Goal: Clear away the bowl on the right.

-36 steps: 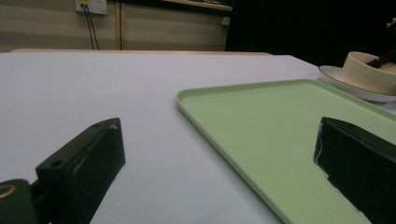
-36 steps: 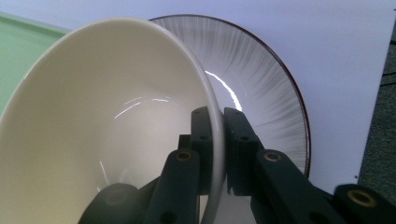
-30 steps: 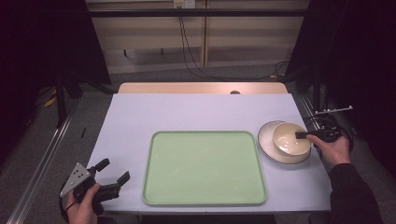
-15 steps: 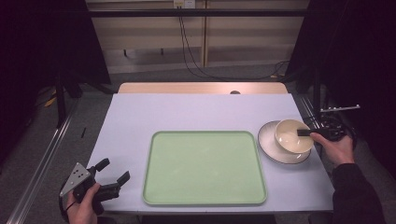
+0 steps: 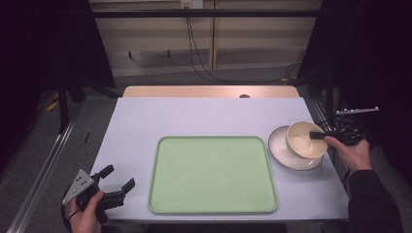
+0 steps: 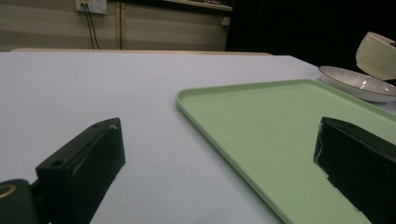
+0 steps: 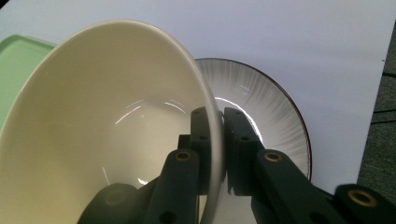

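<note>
A cream bowl (image 5: 303, 139) hangs tilted just above a white plate (image 5: 279, 149) at the table's right side. My right gripper (image 5: 315, 135) is shut on the bowl's rim, one jaw inside and one outside, as the right gripper view shows with the bowl (image 7: 107, 126) over the plate (image 7: 275, 121). My left gripper (image 5: 117, 178) rests open at the front left corner, held in a hand, with nothing between its jaws. From the left gripper view the bowl (image 6: 377, 49) and plate (image 6: 359, 83) appear far off.
A pale green tray (image 5: 212, 173) lies in the middle of the white table (image 5: 204, 116); its near corner (image 6: 289, 140) lies ahead of the left gripper. Cables hang behind the table's far edge.
The right gripper has lifted the bowl off the plate and tilted it, moving it slightly up and away. The left gripper has stayed still.
</note>
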The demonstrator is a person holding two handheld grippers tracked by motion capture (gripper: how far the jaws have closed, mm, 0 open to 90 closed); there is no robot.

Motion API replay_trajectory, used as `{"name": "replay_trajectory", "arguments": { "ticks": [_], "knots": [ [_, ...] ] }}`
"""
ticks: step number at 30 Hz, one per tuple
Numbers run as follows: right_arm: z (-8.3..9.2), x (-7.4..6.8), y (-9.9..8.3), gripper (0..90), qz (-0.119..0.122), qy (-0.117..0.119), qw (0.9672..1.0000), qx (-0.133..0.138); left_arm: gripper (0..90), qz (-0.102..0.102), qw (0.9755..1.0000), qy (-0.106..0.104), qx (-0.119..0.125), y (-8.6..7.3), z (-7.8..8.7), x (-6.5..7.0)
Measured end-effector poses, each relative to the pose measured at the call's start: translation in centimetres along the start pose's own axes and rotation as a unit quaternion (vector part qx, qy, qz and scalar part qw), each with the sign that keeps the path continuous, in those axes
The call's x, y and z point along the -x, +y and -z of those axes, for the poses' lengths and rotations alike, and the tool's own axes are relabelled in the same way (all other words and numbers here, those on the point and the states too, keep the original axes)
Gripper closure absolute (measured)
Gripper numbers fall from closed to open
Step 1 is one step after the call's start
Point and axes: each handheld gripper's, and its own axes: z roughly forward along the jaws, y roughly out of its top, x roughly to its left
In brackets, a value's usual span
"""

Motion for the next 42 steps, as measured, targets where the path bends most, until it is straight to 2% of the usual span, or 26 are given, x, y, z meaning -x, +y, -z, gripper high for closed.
{"name": "replay_trajectory", "arguments": {
  "ticks": [14,17,24,28,32,39,42],
  "knots": [
    [0.9,-0.4,0.4,83.6,-0.006,0.011,0.9996,0.027,2.0,-0.001,1.0,-0.003,-0.001,0.0,0.0,0.0],
    [1.1,-0.7,0.6,83.5,-0.01,0.015,0.9991,0.04,2.0,-0.001,1.0,-0.001,0.0,0.0,0.0,0.0],
    [1.3,-1.3,1.1,83.5,-0.005,0.023,0.9988,0.042,2.0,-0.004,1.0,-0.004,-0.001,0.0,-0.1,0.0],
    [1.2,-1.6,1.3,83.5,-0.004,0.023,0.9988,0.043,2.0,-0.002,1.0,0.003,-0.002,0.0,-0.1,0.0],
    [1.1,-2.1,1.8,83.5,-0.003,0.037,0.9984,0.043,2.0,0.001,1.0,0.005,0.0,0.0,-0.2,0.1],
    [0.7,-3.3,3.1,83.5,0.013,0.045,0.9979,0.044,2.0,-0.004,1.0,0.005,-0.004,0.0,-0.1,0.1],
    [0.5,-3.6,3.3,83.6,0.013,0.05,0.9978,0.04,2.0,-0.005,1.0,0.005,-0.004,0.0,-0.1,0.0]
  ]
}}
